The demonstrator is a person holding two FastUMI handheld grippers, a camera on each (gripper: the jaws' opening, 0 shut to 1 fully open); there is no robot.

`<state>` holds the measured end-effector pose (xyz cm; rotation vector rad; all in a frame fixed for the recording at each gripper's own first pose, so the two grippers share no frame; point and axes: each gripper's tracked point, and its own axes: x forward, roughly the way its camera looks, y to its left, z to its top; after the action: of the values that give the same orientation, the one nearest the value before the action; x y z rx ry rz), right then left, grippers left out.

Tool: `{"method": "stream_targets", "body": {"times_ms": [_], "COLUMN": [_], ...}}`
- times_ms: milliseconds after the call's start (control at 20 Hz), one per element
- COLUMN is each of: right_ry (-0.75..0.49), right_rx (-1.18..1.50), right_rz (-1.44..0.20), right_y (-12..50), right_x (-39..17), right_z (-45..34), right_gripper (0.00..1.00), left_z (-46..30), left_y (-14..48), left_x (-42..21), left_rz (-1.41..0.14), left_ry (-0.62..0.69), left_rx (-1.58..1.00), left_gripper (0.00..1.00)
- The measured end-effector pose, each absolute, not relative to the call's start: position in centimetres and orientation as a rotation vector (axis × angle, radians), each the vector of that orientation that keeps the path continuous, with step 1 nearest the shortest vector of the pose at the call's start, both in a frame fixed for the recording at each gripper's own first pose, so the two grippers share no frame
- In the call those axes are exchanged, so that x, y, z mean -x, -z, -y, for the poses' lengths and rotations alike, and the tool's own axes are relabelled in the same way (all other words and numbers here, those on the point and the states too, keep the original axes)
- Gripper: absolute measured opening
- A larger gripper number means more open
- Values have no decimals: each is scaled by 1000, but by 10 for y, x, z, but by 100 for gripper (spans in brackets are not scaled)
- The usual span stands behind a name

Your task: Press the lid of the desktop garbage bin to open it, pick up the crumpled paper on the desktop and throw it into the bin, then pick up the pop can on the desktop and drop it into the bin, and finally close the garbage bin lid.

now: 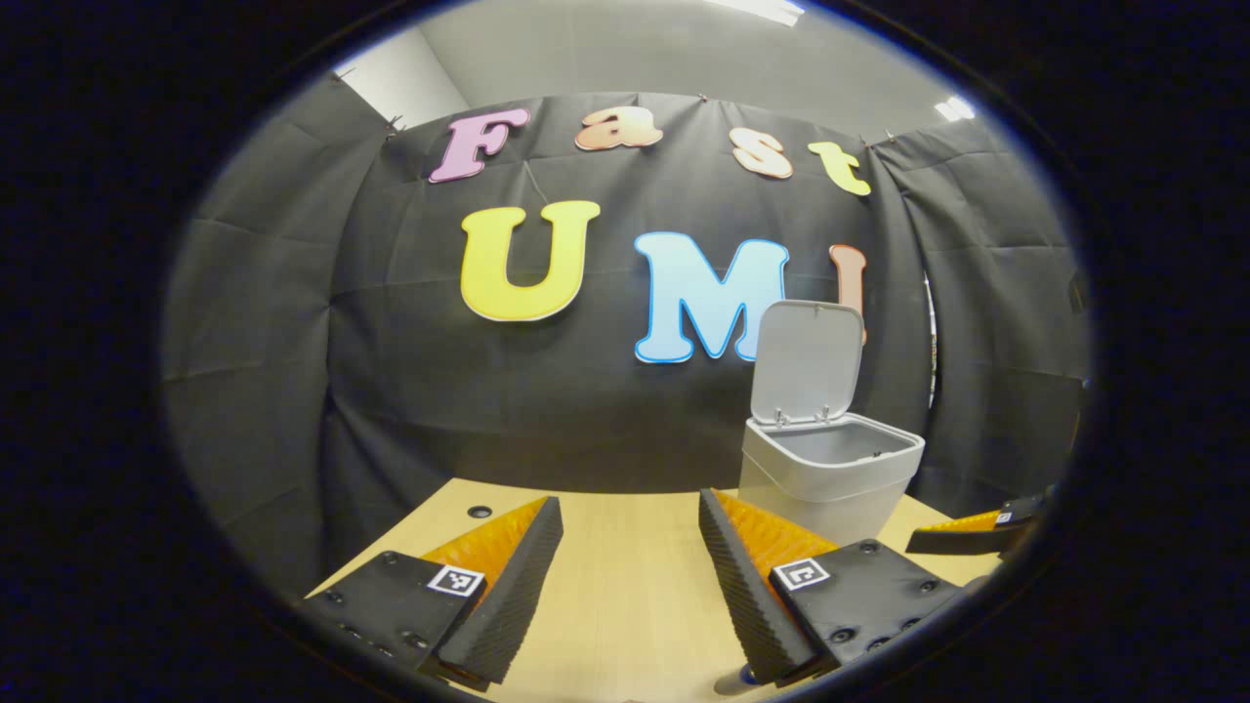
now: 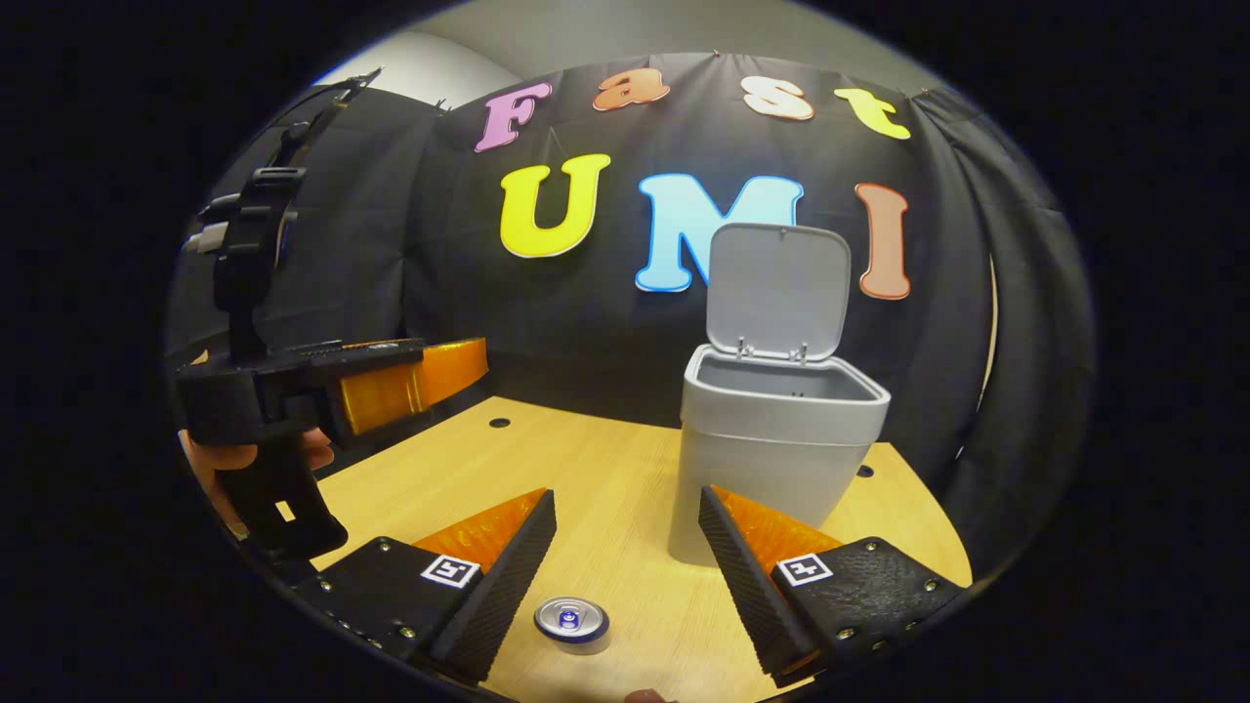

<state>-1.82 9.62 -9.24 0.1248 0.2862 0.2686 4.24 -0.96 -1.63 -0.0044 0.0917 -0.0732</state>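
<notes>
Desk [image 2: 605, 469] has plenty of bare wood. Bin [image 2: 771, 459] sits at 1 o'clock, lid [image 2: 776, 293] up. My right gripper [image 2: 625, 557] and left gripper [image 1: 630, 557] both gape; pop can [image 2: 571, 620] upright at 6 o'clock.

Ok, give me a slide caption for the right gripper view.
Open right gripper poised above the upright pop can, the open-lidded bin just beyond.

Recording booth, black cloth wall [image 1: 605, 410], wooden desktop [image 2: 605, 488]

Black cloth wall [image 1: 586, 410] behind a pale wooden table [image 2: 596, 478], ceiling light [image 1: 762, 8] overhead.
</notes>
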Motion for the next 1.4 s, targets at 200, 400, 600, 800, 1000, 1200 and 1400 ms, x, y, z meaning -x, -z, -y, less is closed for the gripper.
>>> {"method": "stream_targets", "body": {"times_ms": [200, 400, 600, 800, 1000, 1200, 1400], "right_ry": [-354, -420, -450, -470, -474, -478, -471], "right_rx": [-127, -126, -109, -84, -57, -43, -48], "right_rz": [-394, -531, -642, -744, -796, -832, -842], "right_y": [122, 159, 193, 217, 235, 245, 247], "right_x": [20, 24, 31, 41, 43, 44, 42], "right_z": [-120, -137, -145, -148, -151, -152, -147], "right_gripper": [95, 95, 96, 96, 96, 96, 86], "left_z": [3, -3, -9, -11, -11, -14, -17], "left_y": [16, 17, 22, 28, 32, 34, 36], "left_x": [-31, -24, -22, -20, -20, -20, -21], "left_rz": [-90, -89, -101, -111, -123, -127, -130], "left_ry": [65, 54, 38, 32, 29, 23, 14], "left_rx": [13, -2, 10, 8, 15, 13, 16], "left_gripper": [94, 94, 94, 92, 92, 92, 92]}}
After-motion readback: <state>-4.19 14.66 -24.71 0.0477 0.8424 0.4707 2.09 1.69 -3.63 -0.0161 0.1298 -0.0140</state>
